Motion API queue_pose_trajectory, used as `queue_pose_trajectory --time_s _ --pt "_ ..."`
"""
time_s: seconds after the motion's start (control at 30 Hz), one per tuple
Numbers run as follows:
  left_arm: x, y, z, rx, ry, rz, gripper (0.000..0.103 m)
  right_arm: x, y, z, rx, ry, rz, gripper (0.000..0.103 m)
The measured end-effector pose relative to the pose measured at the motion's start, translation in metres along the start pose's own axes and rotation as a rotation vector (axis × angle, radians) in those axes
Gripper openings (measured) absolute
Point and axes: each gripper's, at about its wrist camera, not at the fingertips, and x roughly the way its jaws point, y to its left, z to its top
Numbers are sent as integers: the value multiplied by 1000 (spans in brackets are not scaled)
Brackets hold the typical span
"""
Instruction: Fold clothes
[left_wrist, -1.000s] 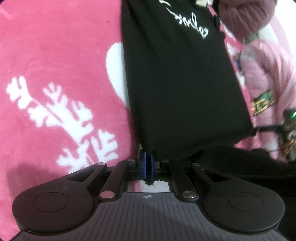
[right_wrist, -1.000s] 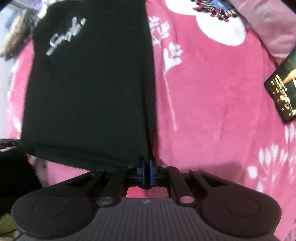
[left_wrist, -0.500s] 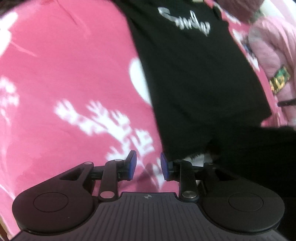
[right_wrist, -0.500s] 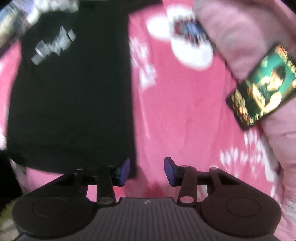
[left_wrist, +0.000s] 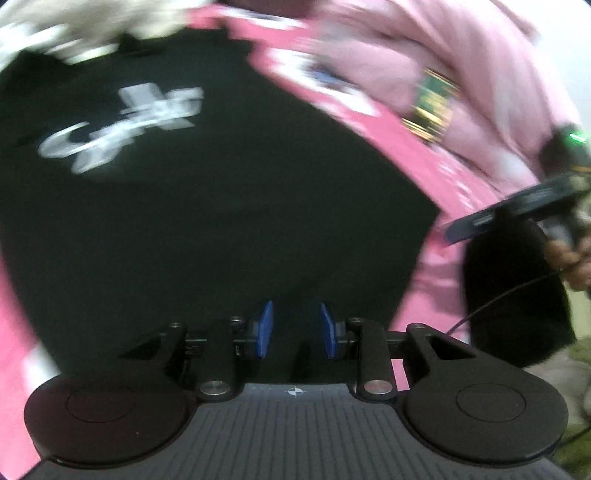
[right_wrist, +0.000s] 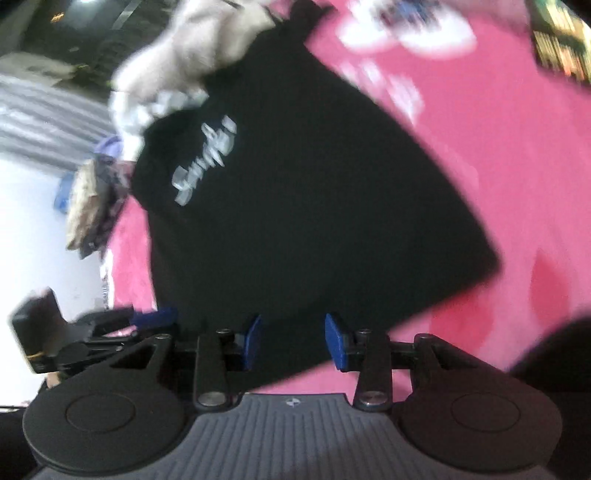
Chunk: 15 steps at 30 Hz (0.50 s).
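1. Left wrist view: left gripper (left_wrist: 293, 334) jaws part-open, empty, over the shirt (left_wrist: 221, 206); shirt lies flat on the blanket (left_wrist: 436, 177).
2. Right wrist view: right gripper (right_wrist: 293, 341) gapped, empty, above the shirt's near edge. Judged: between folds; next needs a fresh edge grip.

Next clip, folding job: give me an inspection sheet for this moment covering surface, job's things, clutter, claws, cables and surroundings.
Surface: pink fleece blanket with white flower prints.
Job's things: black T-shirt with silver lettering, lying flat, folded narrow.
Clutter: pale pink padded garment; dark phone with lit screen; beige and grey clothes at the shirt's far end.
Claws: left claw open over the shirt, nothing between the blue pads; right claw open over the shirt's near edge, empty. Both have just been opening.
Cables: thin black cable near the right claw's body.
Surroundings: blurred; white floor beside the bed.
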Motion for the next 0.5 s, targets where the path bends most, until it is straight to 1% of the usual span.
queue_pose_trajectory --time_s 0.03,0.13,0.23,0.3,0.37,0.5 --pt "12 -14 5 62 18 -35 28 7 -3 -3 30 23 -11 42" --pt "34 -56 -1 261 45 -72 28 12 -5 -9 63 17 -58 42" --pt "52 -82 -10 395 72 -69 28 3 -2 -7 50 -43 -84 43" --pt "61 -93 -14 436 82 -72 28 -2 0 -4 41 -74 -91 43" --pt "65 -99 -20 466 83 -63 28 -3 -2 -4 46 -80 -86 43" --pt "81 -105 -23 521 90 13 28 2 -5 -8 53 -83 -77 43"
